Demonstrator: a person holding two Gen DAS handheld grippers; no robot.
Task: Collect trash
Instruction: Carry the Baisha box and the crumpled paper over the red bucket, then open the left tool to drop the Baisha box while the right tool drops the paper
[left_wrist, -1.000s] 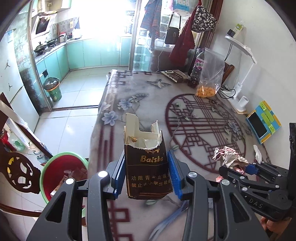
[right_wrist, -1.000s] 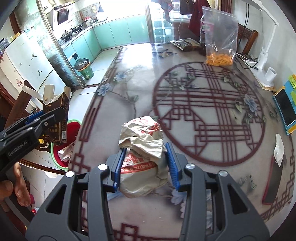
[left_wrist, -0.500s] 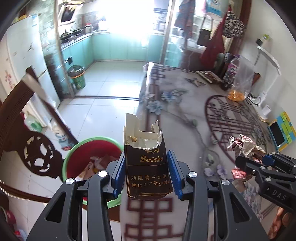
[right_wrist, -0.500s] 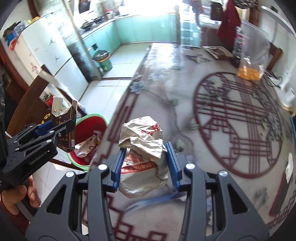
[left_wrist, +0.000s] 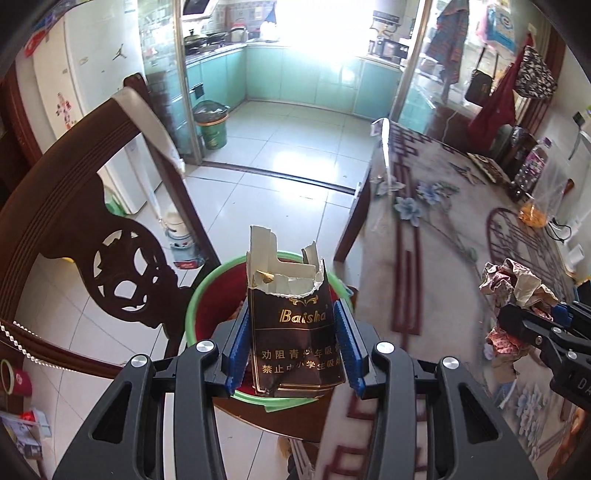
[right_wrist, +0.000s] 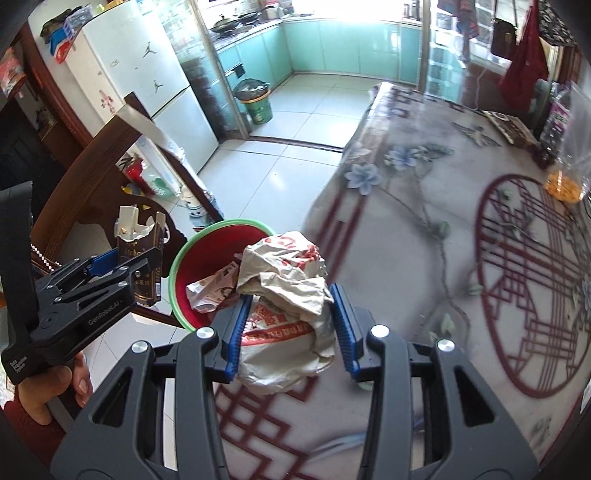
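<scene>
Both your hands have swung off the table (right_wrist: 424, 236) toward the red bin (left_wrist: 210, 317), now under the left gripper (left_wrist: 293, 350) clamping the torn cigarette pack (left_wrist: 295, 332), but the right gripper (right_wrist: 288, 328), squeezing its crumpled paper wrapper (right_wrist: 284, 295), sits beside the rim, so releasing now could drop it outside.

Cigarette pack (left_wrist: 295, 332): dark brown, top torn open, upright, above bin.
Wrapper (right_wrist: 284, 295): crumpled paper, red print, at bin's 3 o'clock rim.
Bin (right_wrist: 184, 254): red, green rim, holds paper scraps.

Both wrist fisheyes look steeply down, close, sharing the bin (left_wrist: 207, 291) and table (right_wrist: 424, 258).
</scene>
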